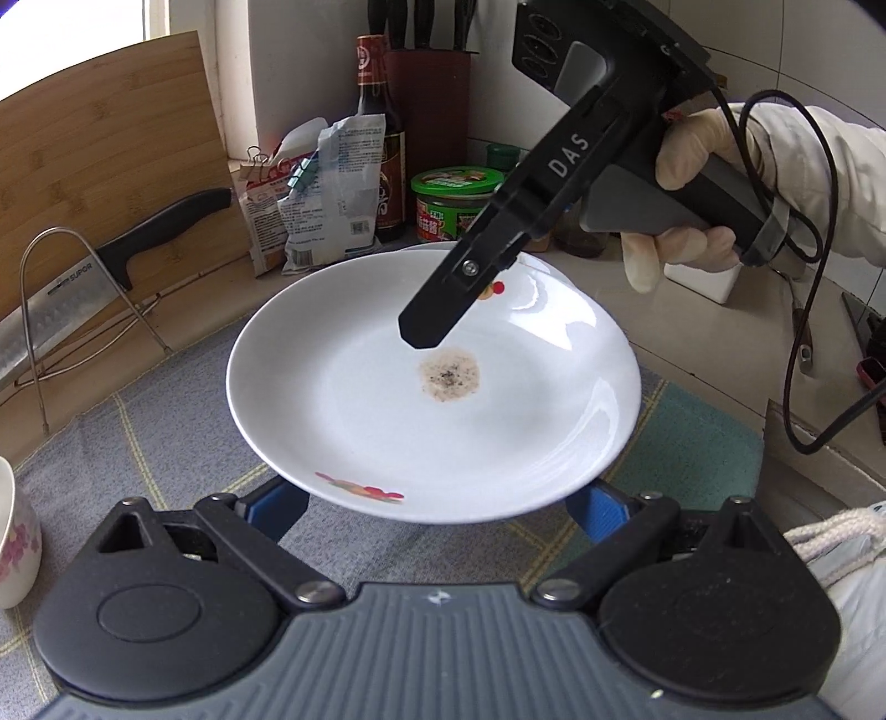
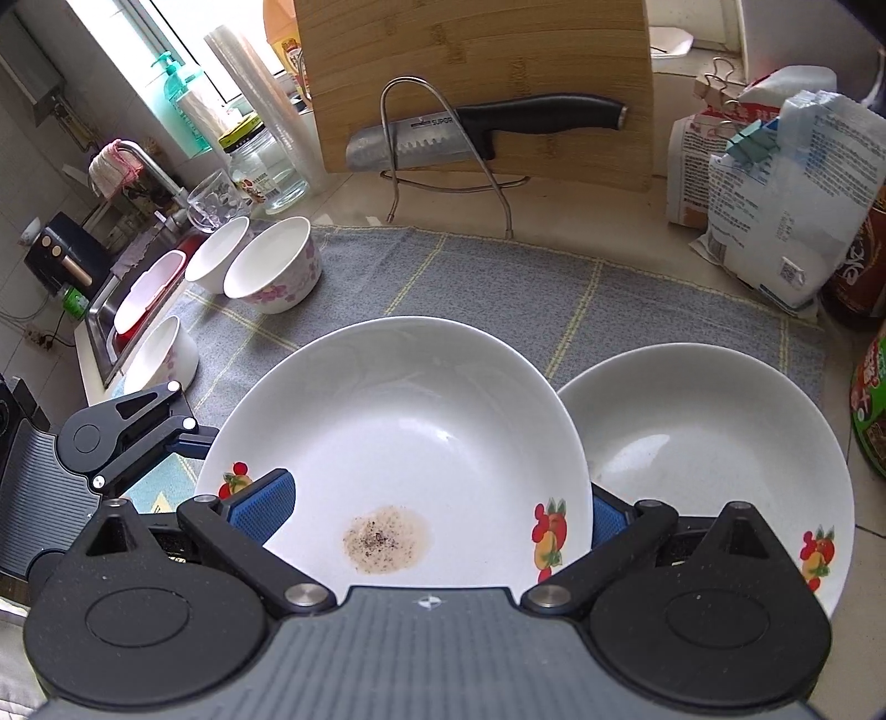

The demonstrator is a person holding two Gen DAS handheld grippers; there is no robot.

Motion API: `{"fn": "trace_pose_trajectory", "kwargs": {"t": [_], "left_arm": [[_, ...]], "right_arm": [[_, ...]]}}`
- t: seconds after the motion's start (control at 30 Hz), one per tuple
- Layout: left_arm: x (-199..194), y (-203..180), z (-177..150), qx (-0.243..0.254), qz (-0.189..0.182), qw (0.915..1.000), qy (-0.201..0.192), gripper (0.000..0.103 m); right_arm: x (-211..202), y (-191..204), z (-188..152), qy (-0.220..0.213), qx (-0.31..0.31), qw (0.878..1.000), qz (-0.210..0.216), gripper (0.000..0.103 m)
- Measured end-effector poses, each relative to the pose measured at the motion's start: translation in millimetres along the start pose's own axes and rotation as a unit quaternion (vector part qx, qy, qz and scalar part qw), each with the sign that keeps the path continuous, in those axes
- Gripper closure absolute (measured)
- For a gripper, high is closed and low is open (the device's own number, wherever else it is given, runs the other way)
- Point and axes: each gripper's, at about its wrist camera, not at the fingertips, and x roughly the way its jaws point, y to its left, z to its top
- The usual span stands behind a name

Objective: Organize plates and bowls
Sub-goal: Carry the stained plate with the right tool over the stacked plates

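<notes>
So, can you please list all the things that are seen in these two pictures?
stained plate: 1, white with fruit prints, on the mat between the grippers
second plate: 1, white with fruit prints, to its right
bowls: 3, white with pink flowers, mat's left end
mat: 1, grey with yellow lines, on the counter
cutting board: 1, wood, leaning at the back
knife: 1, black handle, on a wire rack
bags: 2, white, clipped, back right
sauce bottle: 1, dark, behind the bags
jar: 1, green lid, beside the bottle
left gripper: open, at the plate's rim
right gripper: open, over the plate
gloved hand: holds the right gripper
</notes>
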Motion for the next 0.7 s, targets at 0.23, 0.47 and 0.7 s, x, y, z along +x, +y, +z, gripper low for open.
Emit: {"fn": "trace_pose_trajectory", "kwargs": {"t": [0.23,0.47,0.7], "left_arm": [[21.2,-7.1,13.4,0.018,-0.02,0.9997,0.001,0.005],[37.9,-9.0,24.4,0.034,-0.033,0.9989,0.006,0.005],[52.7,-8.0,32.8,0.041,-0.043,0.9981,0.011,0.005]], "right_arm": [[-14.6,-21.4,-12.9,-0.01,0.021,1.0,-0.016,0.0],[-24.4,-40.9,-21.7,-0.02,0.04,0.999,-0.024,0.0],[-28.0,-57.8,-23.7,-0.024,0.051,0.998,-0.032,0.0]]}}
